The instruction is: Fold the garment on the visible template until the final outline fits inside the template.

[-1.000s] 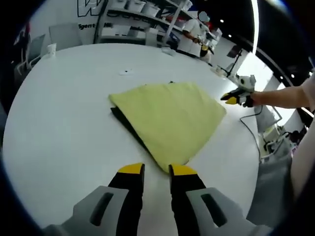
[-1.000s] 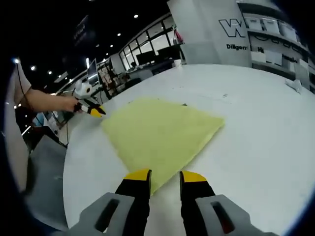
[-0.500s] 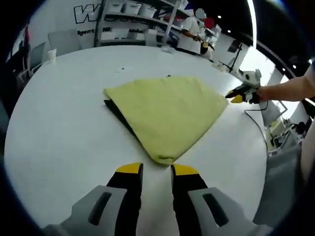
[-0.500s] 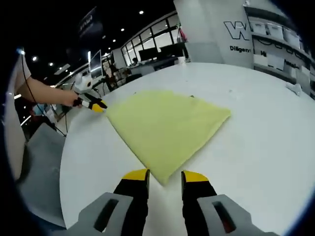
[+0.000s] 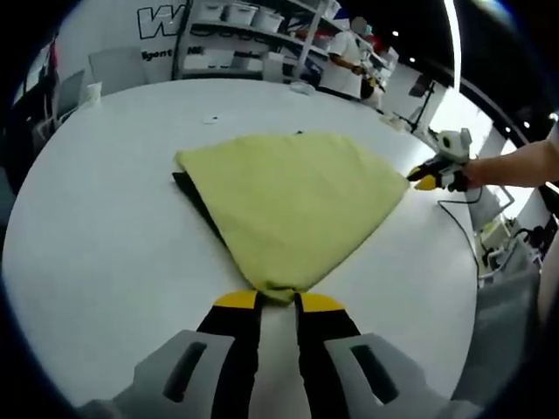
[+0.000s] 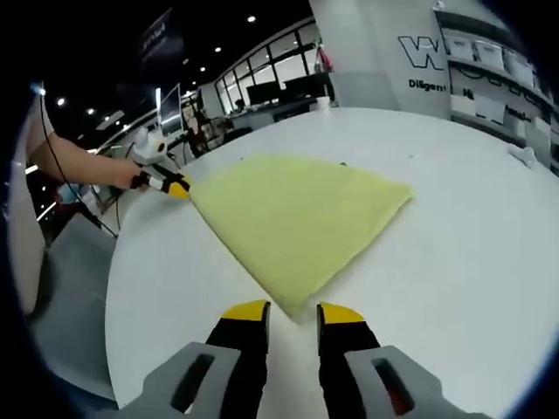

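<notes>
A folded yellow garment (image 5: 293,201) lies flat on a round white table (image 5: 96,218), and each gripper is at one of its corners. In the left gripper view, the left gripper (image 5: 278,302) has its yellow-tipped jaws drawn close together at the nearest corner of the cloth, whose rumpled tip sits between the tips; whether the jaws actually pinch it cannot be told. Ahead of this gripper the cloth widens into a broad wedge, and along its left edge a dark strip, the template (image 5: 194,197), shows from beneath the fabric. At the far right corner of the cloth the right gripper (image 5: 426,181) comes in, held by a hand (image 5: 480,172), its yellow tips just at the fabric's edge. In the right gripper view, the right gripper (image 6: 292,310) has its jaws spread a little apart, and the garment (image 6: 297,214) ends in a point just ahead of them, above the gap and apart from both tips. From there the cloth fans out away from the gripper. At its far left corner the left gripper (image 6: 172,185) touches the fabric, held by another hand (image 6: 122,173). Beyond the table, ahead of the left gripper, stand shelves (image 5: 236,35) with white boxes, and a person (image 5: 348,65) in a white top stands near them.
</notes>
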